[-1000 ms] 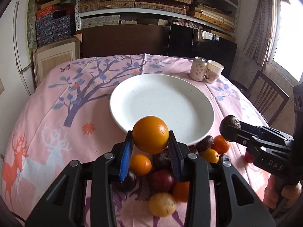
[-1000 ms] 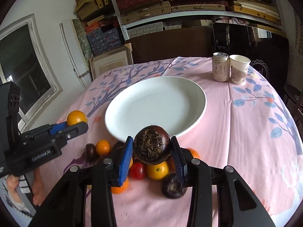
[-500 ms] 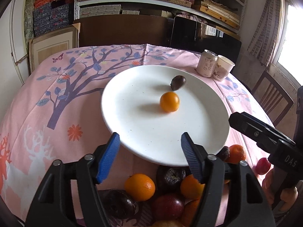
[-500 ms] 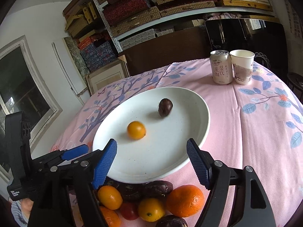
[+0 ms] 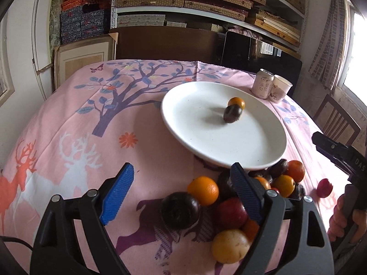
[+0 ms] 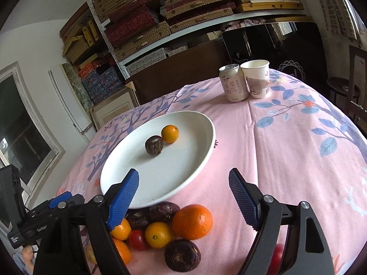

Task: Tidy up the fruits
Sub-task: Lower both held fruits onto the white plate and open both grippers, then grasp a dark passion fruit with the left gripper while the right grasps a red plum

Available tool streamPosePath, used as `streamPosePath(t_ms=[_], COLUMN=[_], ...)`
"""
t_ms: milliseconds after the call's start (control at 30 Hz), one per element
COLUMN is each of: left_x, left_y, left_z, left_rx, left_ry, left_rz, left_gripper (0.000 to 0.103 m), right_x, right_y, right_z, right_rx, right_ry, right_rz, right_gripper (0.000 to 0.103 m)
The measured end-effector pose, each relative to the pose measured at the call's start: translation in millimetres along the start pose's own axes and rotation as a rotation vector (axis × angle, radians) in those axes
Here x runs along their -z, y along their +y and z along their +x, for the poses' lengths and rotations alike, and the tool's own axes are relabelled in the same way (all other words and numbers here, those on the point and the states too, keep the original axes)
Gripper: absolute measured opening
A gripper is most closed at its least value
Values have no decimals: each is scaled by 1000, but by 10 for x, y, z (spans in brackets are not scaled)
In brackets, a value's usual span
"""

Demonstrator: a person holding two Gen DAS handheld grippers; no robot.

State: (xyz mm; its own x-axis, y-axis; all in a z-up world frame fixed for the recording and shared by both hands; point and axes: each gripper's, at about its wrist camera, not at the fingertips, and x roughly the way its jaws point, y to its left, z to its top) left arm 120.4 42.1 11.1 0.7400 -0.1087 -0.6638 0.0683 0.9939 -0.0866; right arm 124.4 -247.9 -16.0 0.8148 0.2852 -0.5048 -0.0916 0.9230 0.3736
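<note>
Fruits (image 6: 158,226) just below open hand-held gripper (image 6: 184,192)

Bright daylight from the window (image 5: 357,52); soft shadows; fisheye-bent, dark-cornered edges.

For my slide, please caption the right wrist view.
Open right gripper above fruit pile; orange and passion fruit on plate.

A white plate (image 6: 201,160) carries one orange fruit (image 6: 169,133) and one dark brown-purple fruit (image 6: 154,145). The tablecloth (image 6: 298,160) is pink, printed with blue-leaved purple branches, and white and orange deer (image 5: 20,162).
</note>
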Motion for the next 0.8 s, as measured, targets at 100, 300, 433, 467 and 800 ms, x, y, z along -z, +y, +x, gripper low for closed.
streamPosePath(t_ms=[100,300,433,467,800], left_x=[128,351,407,412,388], left_y=[62,221,262,246,103], left_z=[-97,-219,-172,-149,119], left_rx=[-10,-22,-46,-53,-157], left_ry=[-3,26,60,69,125], left_rz=[-11,-60,-71,-62,51], left_gripper=[84,86,90,90,94], right_x=[157,333,357,356,362], right_y=[-66,-187,-249,-257,-278], right_z=[-161,-509,-475,-440,-443], right_rx=[9,2,-6,-6,3], right_ry=[-1,-50,-21,-5,-2], right_rz=[16,60,90,93,108], right_gripper=[87,91,94,94,95])
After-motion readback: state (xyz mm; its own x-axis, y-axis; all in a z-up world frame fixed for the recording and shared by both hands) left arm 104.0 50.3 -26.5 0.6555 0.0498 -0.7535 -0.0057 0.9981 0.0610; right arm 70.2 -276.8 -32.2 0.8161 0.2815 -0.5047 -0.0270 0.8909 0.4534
